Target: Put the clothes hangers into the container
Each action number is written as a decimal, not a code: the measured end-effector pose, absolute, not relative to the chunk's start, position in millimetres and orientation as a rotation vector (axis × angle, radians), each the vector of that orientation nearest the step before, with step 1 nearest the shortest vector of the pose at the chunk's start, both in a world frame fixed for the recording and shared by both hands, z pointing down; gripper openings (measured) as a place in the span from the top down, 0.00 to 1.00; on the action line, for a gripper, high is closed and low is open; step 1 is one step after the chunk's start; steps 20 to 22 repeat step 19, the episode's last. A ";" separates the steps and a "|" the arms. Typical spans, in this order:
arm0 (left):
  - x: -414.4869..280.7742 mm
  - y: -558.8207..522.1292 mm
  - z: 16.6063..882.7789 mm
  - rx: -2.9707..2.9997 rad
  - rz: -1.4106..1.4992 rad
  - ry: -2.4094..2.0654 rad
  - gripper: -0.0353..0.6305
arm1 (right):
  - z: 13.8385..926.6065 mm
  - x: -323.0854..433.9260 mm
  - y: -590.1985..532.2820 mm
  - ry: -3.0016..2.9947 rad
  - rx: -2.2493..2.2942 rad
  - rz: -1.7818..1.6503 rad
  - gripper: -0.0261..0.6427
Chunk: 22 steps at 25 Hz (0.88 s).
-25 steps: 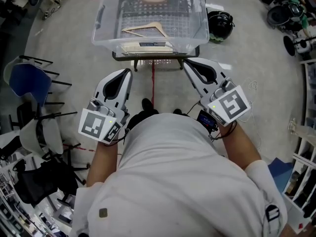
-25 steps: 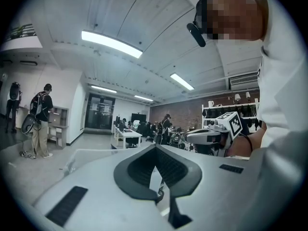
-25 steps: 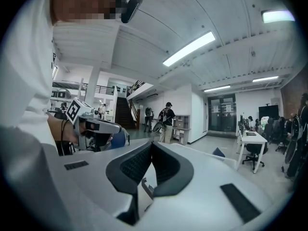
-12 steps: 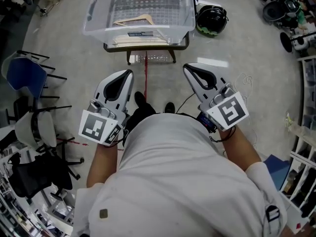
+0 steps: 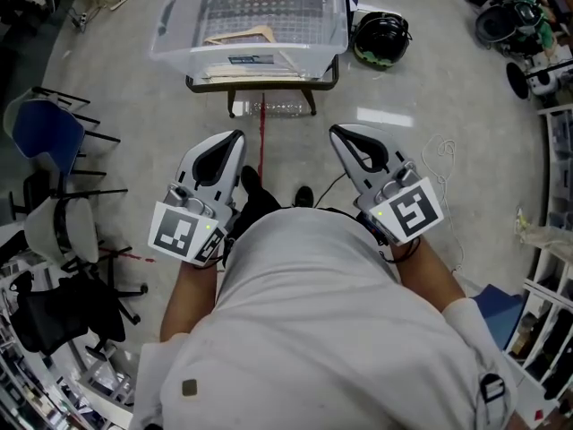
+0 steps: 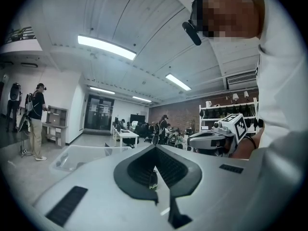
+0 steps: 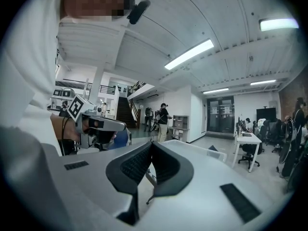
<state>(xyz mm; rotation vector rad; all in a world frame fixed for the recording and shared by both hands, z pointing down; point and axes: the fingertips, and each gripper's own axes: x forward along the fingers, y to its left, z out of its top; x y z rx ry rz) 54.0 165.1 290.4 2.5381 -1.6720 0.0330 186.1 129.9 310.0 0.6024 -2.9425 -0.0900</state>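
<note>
— Holding both shut with nothing in them, why?

— The left white gripper (image 5: 235, 136) and right white gripper (image 5: 336, 132) are clenched on nothing and held level at the waist. I'd judge there is nothing to carry just now.

— And the hangers?

— One pale wooden triangular clothes hanger (image 5: 242, 36) lies inside the clear plastic container (image 5: 167, 27), at twelve o'clock on the low dark-framed bench (image 5: 265, 86), well apart from both grippers.

— More to fetch?

— No other hanger shows; any others are probably elsewhere.
</note>
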 end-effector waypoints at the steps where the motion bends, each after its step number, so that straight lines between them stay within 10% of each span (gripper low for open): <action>1: 54.3 165.6 290.3 2.537 0.033 -1.677 0.92 | 309.9 186.2 130.0 -2.943 0.601 -0.091 0.93; 22: 58.3 157.5 289.1 2.519 0.021 -1.701 0.92 | 309.4 196.3 119.9 -2.974 0.589 -0.011 0.93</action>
